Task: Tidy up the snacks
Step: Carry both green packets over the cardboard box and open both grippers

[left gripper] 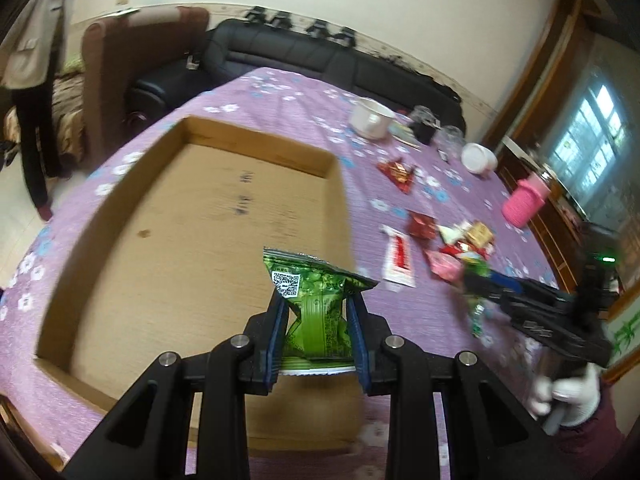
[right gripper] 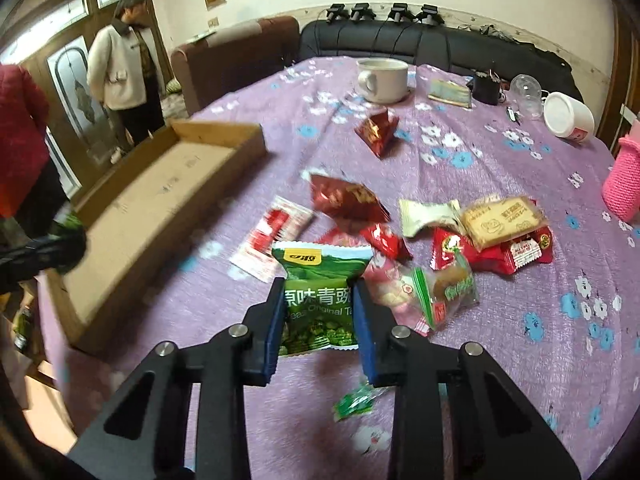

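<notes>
My left gripper (left gripper: 318, 300) is shut on a green snack packet (left gripper: 316, 304) and holds it over the near right part of an empty shallow cardboard box (left gripper: 120, 200). My right gripper (right gripper: 318, 284) is shut on a green pea packet (right gripper: 318, 280) above the purple cloth, just left of a pile of snacks (right gripper: 460, 240). The box also shows in the right wrist view (right gripper: 132, 216) at the left. The right gripper shows in the left wrist view (left gripper: 472, 280) at the right, held by a gloved hand. The snack pile also shows in the left wrist view (left gripper: 460, 244).
Loose snacks: a red packet (right gripper: 376, 128), a red-white sachet (right gripper: 272, 236), a small green wrapper (right gripper: 354, 400). A white mug (right gripper: 382, 76), white tub (right gripper: 568, 114), pink knitted holder (right gripper: 624, 184) and dark items stand at the far side. Sofas and two people are beyond the table.
</notes>
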A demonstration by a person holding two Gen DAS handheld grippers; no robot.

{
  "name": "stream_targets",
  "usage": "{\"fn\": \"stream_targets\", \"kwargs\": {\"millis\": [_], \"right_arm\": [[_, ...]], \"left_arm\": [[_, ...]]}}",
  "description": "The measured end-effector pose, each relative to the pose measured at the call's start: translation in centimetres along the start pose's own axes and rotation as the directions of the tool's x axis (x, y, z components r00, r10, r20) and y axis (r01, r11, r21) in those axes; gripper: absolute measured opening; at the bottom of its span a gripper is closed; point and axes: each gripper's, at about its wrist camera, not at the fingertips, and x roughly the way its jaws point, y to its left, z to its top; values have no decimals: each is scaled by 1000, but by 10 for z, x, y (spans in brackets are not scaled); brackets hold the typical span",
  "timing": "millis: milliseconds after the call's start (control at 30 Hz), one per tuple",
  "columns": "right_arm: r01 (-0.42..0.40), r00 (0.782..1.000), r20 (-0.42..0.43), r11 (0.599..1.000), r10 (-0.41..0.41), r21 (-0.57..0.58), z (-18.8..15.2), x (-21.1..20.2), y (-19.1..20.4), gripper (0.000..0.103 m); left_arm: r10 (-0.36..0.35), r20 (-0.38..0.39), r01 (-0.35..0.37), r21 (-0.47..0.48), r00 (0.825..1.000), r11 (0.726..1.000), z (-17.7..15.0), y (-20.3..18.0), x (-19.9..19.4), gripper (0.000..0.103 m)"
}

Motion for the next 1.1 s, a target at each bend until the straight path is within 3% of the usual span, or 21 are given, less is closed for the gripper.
{"fn": "stream_targets", "kwargs": {"millis": [200, 367, 467, 567, 767, 967, 1100], "right_arm": [[-139, 990, -11, 990, 139, -36, 22, -11, 49, 34], [-283, 957, -83, 957, 278, -63, 39, 12, 110, 34], [-327, 939, -137, 942, 315, -79, 41, 36, 145, 34], [-348, 925, -196, 933, 326, -92, 38, 63, 173, 34], [-352, 912, -263, 930, 314, -107, 32, 91, 203, 39], [-329, 936, -182, 932, 301, -152, 40, 66, 197, 44], [-252, 968, -55, 950, 246, -184, 41, 25, 173, 46]], "left_arm": [[100, 11, -98, -80, 995, 992, 4, 43, -7, 29], [165, -12, -165, -117, 986, 979, 4, 70, -6, 29], [166, -19, -167, -136, 986, 977, 4, 79, -5, 30], [136, -16, -137, -174, 991, 975, 3, 89, -6, 41], [75, 39, -64, -231, 996, 971, 0, 106, -22, 46], [48, 124, -14, -258, 991, 966, 0, 109, -40, 49], [25, 179, 19, -240, 984, 971, 1, 99, -48, 51]]}}
